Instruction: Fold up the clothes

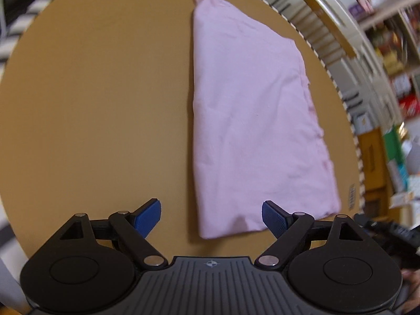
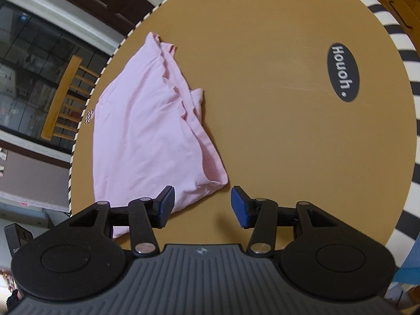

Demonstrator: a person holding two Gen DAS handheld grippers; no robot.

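Observation:
A pink garment [image 1: 252, 120] lies folded into a long flat shape on the round tan table [image 1: 99, 99]. In the left wrist view it runs from the far edge to just in front of my left gripper [image 1: 211, 216], which is open and empty above its near end. In the right wrist view the garment [image 2: 147, 126] lies at the left, its layered hems and a sleeve edge facing the table's middle. My right gripper [image 2: 200, 207] is open and empty, hovering over the garment's near corner.
The table [image 2: 275, 105] has a striped rim and a black oval "Houoh" label [image 2: 343, 72] at the right. A wooden chair [image 2: 63, 97] stands beyond the left edge. Cluttered shelves [image 1: 388, 60] stand beyond the table.

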